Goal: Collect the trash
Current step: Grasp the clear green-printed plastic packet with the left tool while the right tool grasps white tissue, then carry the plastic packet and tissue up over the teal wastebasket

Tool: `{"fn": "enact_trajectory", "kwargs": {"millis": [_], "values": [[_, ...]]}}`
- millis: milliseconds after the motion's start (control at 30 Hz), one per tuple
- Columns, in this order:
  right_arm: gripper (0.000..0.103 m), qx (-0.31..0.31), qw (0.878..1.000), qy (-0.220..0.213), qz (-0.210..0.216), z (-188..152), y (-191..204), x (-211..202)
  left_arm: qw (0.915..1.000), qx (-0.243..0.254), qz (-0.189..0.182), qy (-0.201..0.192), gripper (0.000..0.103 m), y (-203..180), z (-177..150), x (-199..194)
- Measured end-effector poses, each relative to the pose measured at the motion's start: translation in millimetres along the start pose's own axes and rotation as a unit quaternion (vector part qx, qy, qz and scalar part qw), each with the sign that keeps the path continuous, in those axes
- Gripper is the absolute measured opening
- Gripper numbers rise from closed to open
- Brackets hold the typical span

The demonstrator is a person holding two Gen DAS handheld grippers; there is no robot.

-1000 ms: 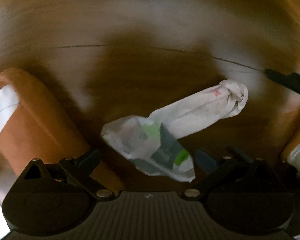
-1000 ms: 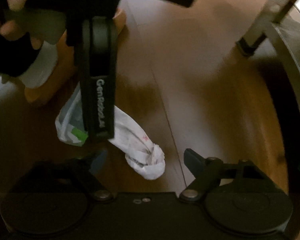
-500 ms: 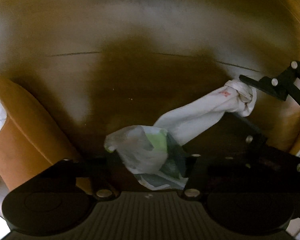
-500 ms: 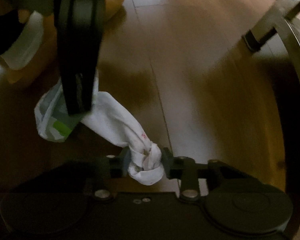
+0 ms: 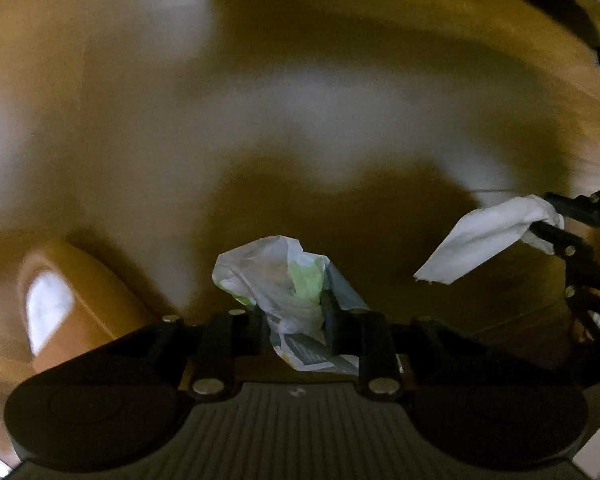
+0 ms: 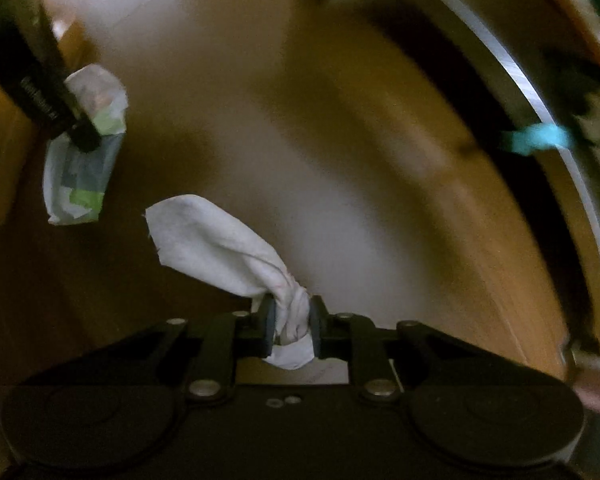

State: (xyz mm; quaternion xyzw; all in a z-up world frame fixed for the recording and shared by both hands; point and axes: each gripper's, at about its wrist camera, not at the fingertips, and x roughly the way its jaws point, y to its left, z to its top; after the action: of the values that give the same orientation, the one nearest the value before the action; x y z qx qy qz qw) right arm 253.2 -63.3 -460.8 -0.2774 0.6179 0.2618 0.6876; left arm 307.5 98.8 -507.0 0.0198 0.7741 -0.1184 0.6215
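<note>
A crumpled clear plastic wrapper (image 5: 276,276) with green print hangs above the wooden floor. My left gripper (image 5: 294,312) is still closing, and its pads press on the wrapper from both sides. A white twisted tissue (image 6: 212,240) sticks out to the left of my right gripper (image 6: 293,320), which is shut on its knotted end. In the right wrist view the wrapper (image 6: 88,172) dangles at the far left under the left gripper (image 6: 87,141). The left wrist view shows the tissue (image 5: 484,236) at the right, clamped by the right gripper (image 5: 556,220). The two pieces hang apart.
An orange slipper (image 5: 84,292) with a white sock in it stands on the floor at the lower left. A curved metal rim (image 6: 540,112) with a teal scrap (image 6: 540,138) on it arcs along the right side. Brown wooden floor (image 5: 300,120) lies below.
Both grippers went from open to shut, the left on the wrapper, the right on the tissue. Both pieces rose off the floor and separated, the tissue moving right.
</note>
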Motion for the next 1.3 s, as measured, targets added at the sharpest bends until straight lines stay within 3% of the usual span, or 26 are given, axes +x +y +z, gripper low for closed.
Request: {"fn": "enact_trajectory", "kwargs": {"millis": [300, 567, 900, 1300], "values": [[0.016, 0.093, 0.993, -0.065, -0.041, -19.5, -36.3, -117.9, 0.9941, 0.037, 0.018, -0.101, 0.024, -22.9, -4.5, -114.4], [0.016, 0.154, 0.973, -0.157, -0.064, -35.2, -52.2, -239.6, 0.9749, 0.039, 0.014, -0.219, 0.024, -59.5, -42.6, -241.9], [0.016, 0.185, 0.94, -0.267, -0.102, -76.1, -55.6, -367.8, 0.9313, 0.087, 0.032, -0.352, 0.024, -134.0, -108.8, -366.8], [0.016, 0.23, 0.881, -0.393, -0.128, -117.8, -73.4, -505.7, 0.8577, 0.125, 0.051, -0.496, 0.024, -188.4, -178.9, -499.5]]}}
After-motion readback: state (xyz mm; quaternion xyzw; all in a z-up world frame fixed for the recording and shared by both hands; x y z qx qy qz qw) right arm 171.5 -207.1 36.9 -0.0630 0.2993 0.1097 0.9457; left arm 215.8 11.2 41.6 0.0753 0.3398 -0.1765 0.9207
